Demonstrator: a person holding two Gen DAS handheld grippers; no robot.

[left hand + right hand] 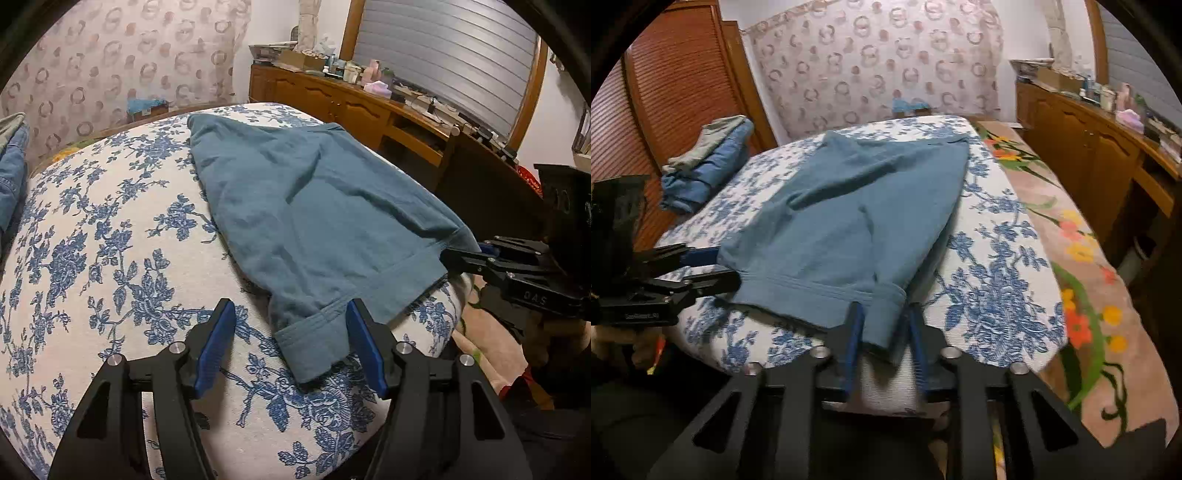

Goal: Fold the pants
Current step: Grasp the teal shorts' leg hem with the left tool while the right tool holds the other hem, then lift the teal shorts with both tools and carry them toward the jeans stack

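Pants (317, 206) in a muted teal lie spread on the bed (110, 258), over its blue-flowered cover, with the hemmed end hanging just past the near edge. Both claws are at that near hem. The left claw (291, 347) stands wide open, its blue pads either side of one hem corner without pressing it. The right claw (884, 332) straddles the other corner, with cloth between its pads and a gap showing on each side, so it looks open too, not yet pinching. My reading is that the fold is at its grasping step: corners lined up, nothing lifted. Next, both claws would need to close on the hem together, then carry it evenly toward the far end, keeping the cloth taut so the creases across the middle do not bunch. A pile of other clothes (705, 162) sits well apart at the bedside.
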